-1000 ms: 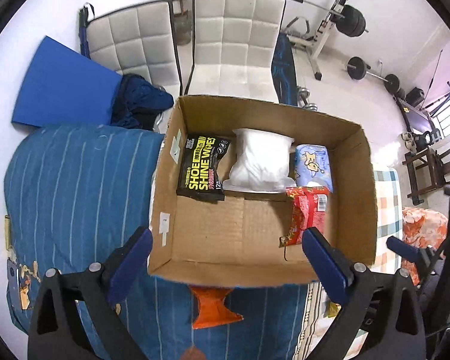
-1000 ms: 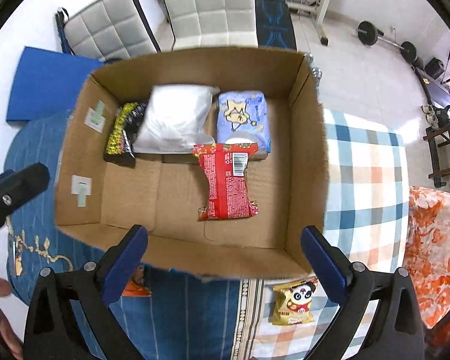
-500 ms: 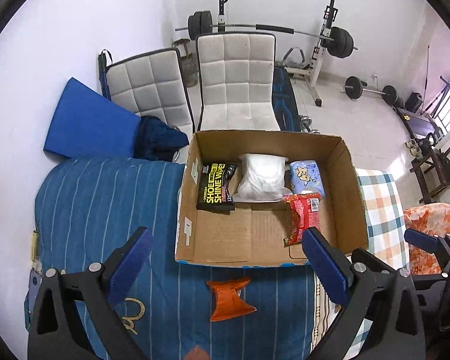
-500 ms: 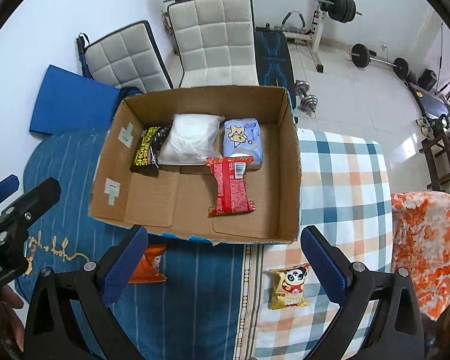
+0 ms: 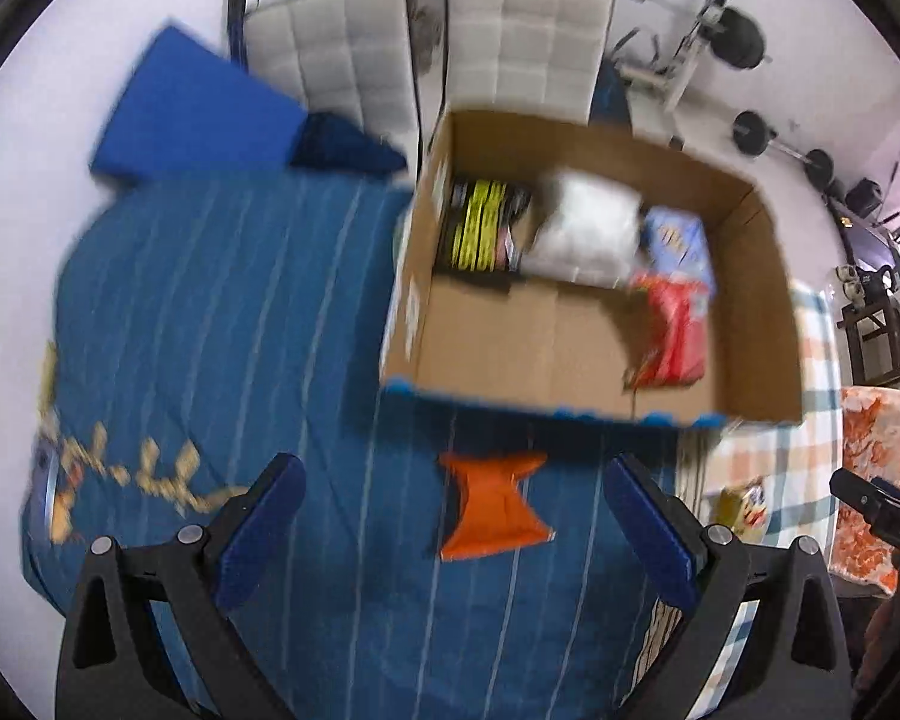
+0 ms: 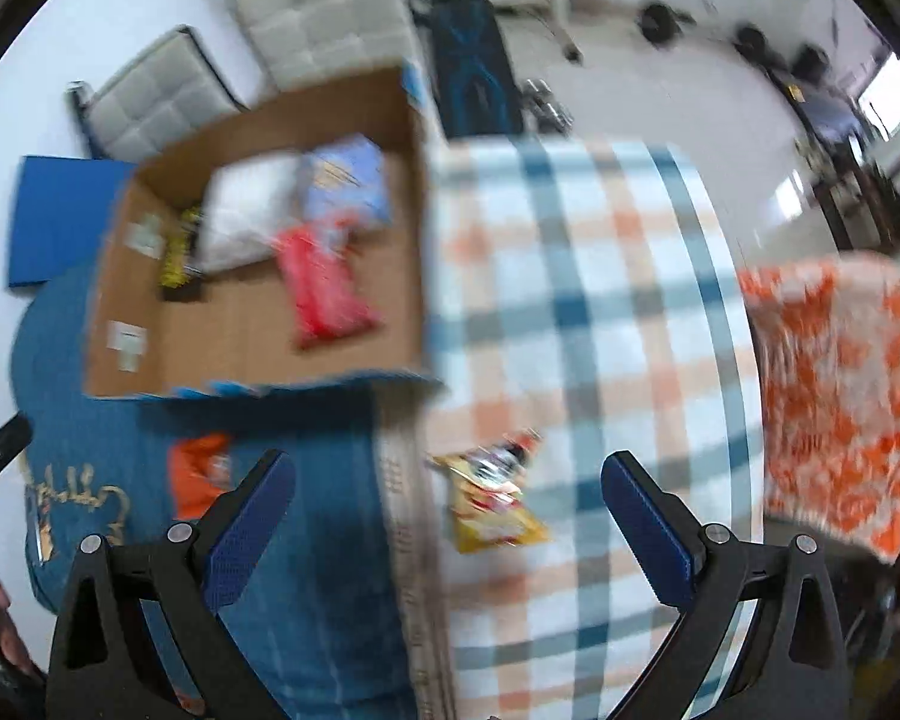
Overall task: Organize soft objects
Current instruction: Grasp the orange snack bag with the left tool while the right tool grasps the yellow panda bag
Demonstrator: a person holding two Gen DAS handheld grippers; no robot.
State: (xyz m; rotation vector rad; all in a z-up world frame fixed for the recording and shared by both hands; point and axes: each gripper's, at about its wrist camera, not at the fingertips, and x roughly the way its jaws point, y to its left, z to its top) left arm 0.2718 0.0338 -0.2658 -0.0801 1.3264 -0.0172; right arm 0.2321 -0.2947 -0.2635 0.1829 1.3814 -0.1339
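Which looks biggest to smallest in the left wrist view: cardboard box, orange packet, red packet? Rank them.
1. cardboard box, clearly largest.
2 and 3. orange packet and red packet look alike in size; the orange one lies nearer the camera and the frame is blurred, so no ranking.

blur: both views smeared | unreadable: print on yellow packet (image 6: 492, 504), black pouch (image 5: 480, 228) | hidden: lower part of blue-white pack (image 5: 678, 240) under red packet (image 5: 672, 330) | cut off: orange-patterned cloth (image 5: 882, 450)
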